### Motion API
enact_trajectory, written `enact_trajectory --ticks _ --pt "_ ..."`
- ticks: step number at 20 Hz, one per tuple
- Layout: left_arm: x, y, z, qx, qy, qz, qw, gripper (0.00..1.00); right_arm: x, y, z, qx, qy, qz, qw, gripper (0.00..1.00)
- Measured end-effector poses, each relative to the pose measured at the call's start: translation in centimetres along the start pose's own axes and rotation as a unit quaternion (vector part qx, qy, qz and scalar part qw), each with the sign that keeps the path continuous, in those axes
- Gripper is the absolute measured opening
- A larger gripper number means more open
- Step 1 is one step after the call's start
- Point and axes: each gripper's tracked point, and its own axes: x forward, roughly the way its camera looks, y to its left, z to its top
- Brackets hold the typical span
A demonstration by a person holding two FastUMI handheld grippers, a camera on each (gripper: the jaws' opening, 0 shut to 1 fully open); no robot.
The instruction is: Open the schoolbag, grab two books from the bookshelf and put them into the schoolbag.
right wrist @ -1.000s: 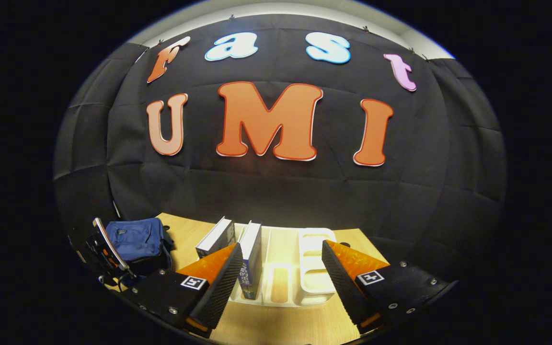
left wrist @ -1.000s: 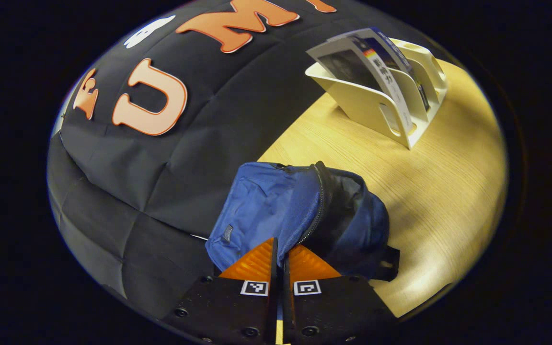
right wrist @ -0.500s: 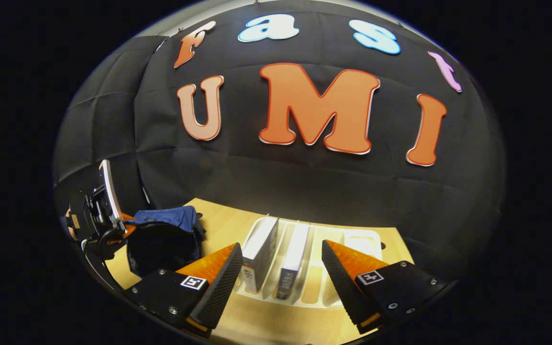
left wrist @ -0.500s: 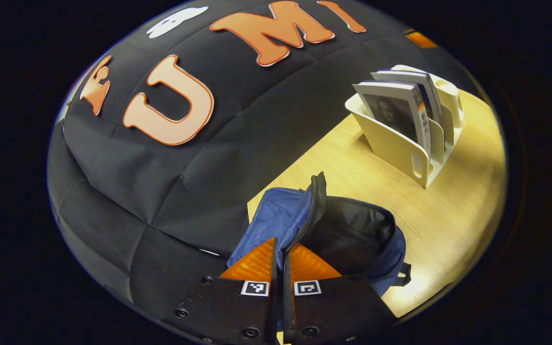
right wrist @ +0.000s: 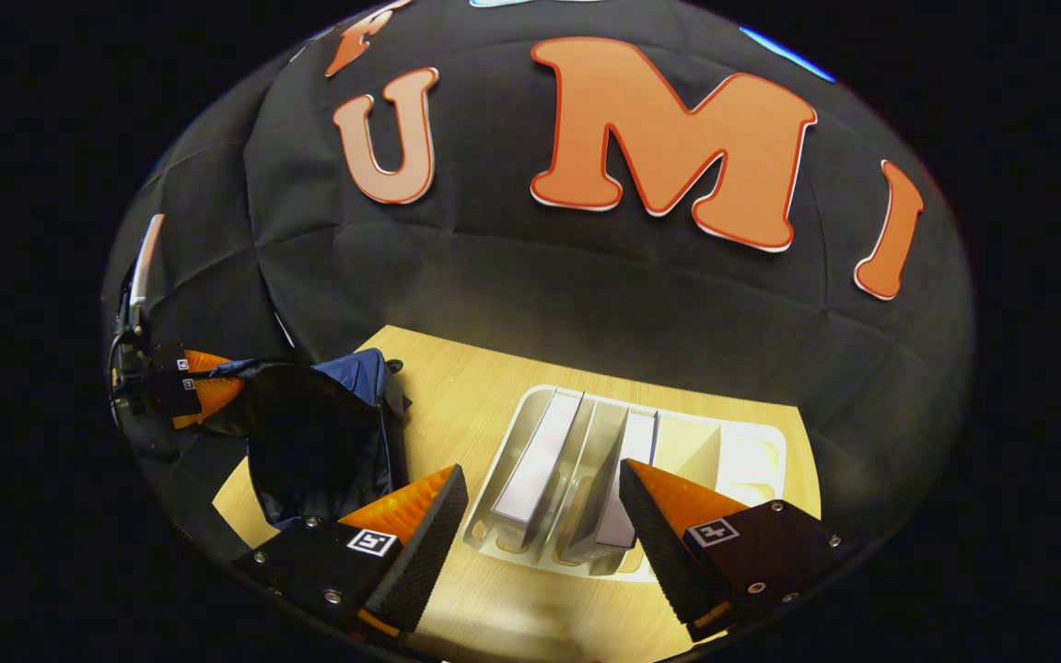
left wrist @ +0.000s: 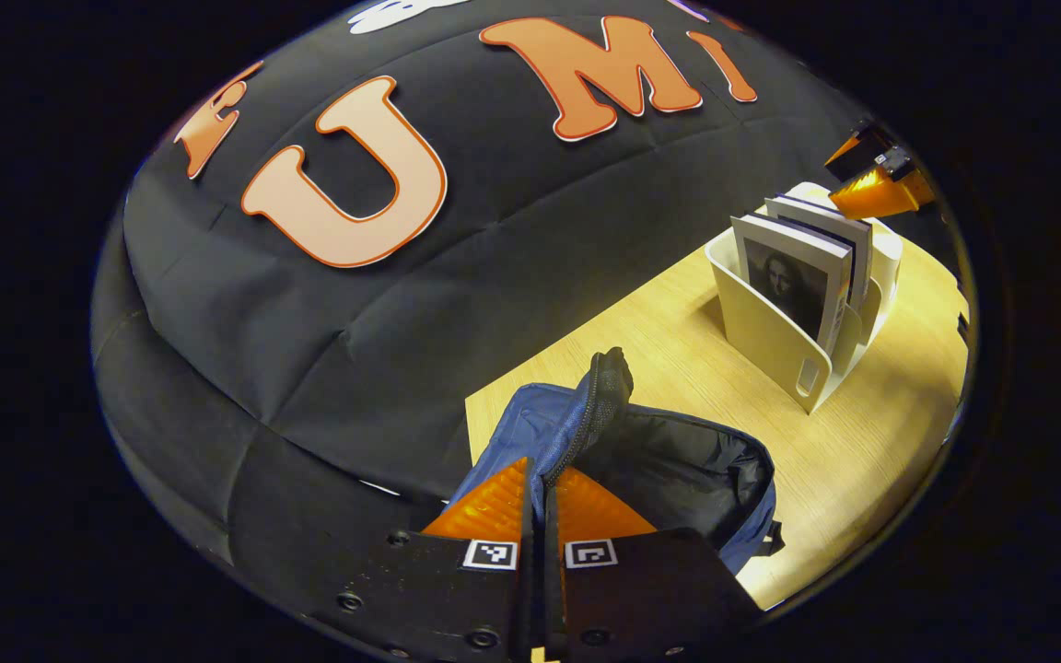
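A light wooden table [left wrist: 678,341] is carrying two things. A blue schoolbag [left wrist: 678,479] is sitting open on it at about seven o'clock in the left gripper view, its dark lining showing. A white bookshelf [left wrist: 770,331] is standing well apart at about two o'clock, holding two books [left wrist: 793,281] upright in neighbouring slots.

We see the schoolbag [right wrist: 319,433] on the table [right wrist: 457,387], left of the bookshelf [right wrist: 752,451] in the right gripper view. Two books [right wrist: 540,456] stand in the bookshelf's left slots, side by side.
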Motion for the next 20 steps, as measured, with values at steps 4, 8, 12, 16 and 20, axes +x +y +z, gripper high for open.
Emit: enact_trajectory --ticks 4,8,12,16,20 --pt "0.5 0.8 1.2 -0.003 -0.006 -0.014 1.0 0.05 2.9 0.4 -0.2 0.011 0.061 0.0 0.998 0.98" --pt "0.9 0.6 1.7 0.007 -0.009 -0.033 0.999 0.05 6.0 0.1 -1.5 0.037 0.13 -0.003 0.991 0.98" --pt "1.3 0.1 1.5 0.004 -0.01 -0.046 0.999 0.05 8.5 -0.2 -2.9 0.036 0.197 -0.019 0.98 0.87" --pt "1.6 0.1 1.4 -0.003 -0.015 -0.054 0.998 0.05 9.8 -0.2 -4.5 0.074 0.276 -0.033 0.958 0.66" --pt "1.9 0.1 1.1 -0.014 -0.018 -0.062 0.998 0.05 9.6 -0.2 -4.5 0.102 0.329 -0.036 0.938 0.4"
